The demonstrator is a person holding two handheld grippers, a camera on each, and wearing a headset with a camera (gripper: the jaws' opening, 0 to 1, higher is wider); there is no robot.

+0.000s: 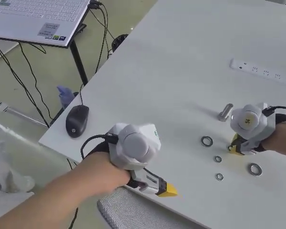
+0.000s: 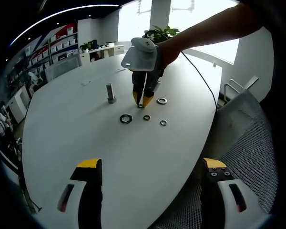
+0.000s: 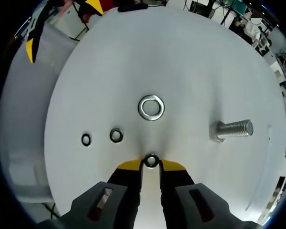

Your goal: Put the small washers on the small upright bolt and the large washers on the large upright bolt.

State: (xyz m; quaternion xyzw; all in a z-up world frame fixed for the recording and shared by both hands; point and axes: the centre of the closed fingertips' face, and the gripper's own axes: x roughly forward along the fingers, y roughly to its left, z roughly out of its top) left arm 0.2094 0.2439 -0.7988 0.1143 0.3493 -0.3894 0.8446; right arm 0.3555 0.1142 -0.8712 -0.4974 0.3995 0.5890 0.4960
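Yellow-tipped right claw [image 3: 151, 165] nipping small washer [image 3: 151, 161] partly hidden by its tips, left claw [image 2: 151, 164] wide open, empty

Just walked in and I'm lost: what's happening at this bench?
A person holds a gripper in each hand. The right gripper has its jaws pinched around a small washer lying on the white table, near the upright bolt. The left gripper hangs open over the table's near edge, holding nothing. Four other washers lie loose on the table.
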